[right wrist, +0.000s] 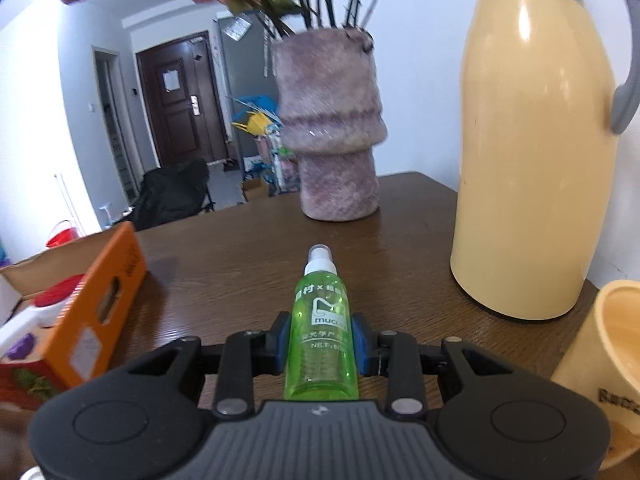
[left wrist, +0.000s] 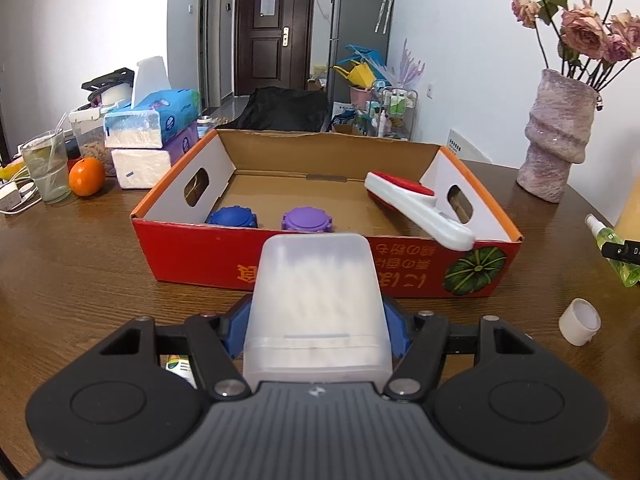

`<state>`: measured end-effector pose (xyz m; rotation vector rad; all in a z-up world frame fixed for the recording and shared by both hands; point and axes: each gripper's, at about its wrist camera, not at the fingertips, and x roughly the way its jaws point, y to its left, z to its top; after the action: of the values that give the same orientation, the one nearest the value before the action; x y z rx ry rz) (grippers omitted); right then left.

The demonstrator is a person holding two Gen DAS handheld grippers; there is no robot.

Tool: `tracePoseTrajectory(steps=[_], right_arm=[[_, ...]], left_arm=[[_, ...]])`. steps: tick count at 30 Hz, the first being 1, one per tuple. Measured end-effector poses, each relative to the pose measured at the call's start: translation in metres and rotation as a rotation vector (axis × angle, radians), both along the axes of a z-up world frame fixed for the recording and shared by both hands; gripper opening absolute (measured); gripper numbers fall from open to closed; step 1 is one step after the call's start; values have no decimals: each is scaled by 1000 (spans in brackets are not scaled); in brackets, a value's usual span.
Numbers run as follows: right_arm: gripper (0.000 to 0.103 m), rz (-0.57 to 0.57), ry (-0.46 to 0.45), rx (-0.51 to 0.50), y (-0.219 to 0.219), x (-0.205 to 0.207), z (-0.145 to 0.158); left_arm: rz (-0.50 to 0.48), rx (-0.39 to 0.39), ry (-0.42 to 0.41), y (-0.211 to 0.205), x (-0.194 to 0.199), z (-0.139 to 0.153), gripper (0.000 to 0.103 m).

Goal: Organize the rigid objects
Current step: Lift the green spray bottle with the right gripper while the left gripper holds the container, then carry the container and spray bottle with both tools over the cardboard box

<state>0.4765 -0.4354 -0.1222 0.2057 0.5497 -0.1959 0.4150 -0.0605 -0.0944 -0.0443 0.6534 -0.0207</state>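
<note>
On the wooden tabletop, a red cardboard box sits at twelve o'clock of the left gripper, its jaws clamped on a frosted plastic container. The right gripper has its jaws clamped on a green spray bottle; a pink vase stands ahead at twelve, a cream thermos at two.

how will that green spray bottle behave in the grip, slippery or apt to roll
The green spray bottle looks like smooth, glossy plastic, so it may slip between the right gripper fingers. Its round body would probably roll if laid on the table. It appears small and see-through, likely light.

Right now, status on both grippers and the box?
Left gripper shut on translucent case. Right gripper shut on green spray bottle. Box open, path unobstructed.
</note>
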Motion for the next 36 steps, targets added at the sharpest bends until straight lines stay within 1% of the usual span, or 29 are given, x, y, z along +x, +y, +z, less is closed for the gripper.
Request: tracePoseTrajectory(steps=[7,15,19,28,36], right_arm=[[30,62,-74,-4,26,-48,28],[30,156,-123,2,66,-98,48],[30,201,-139,8,86,-118,53],[30,281,-157,33,129,-157,54],[30,352,-170,54,171,-183,55]], left_arm=[[-26,6,-35,-8,-18,12,66],[-33,-4,-54,-7,-46,22,67],[-33,-7,-55,-1,-63,25,67],[-24,3,-79,16,-103,36,67],[-10,2,-95,34,-130,42,67]])
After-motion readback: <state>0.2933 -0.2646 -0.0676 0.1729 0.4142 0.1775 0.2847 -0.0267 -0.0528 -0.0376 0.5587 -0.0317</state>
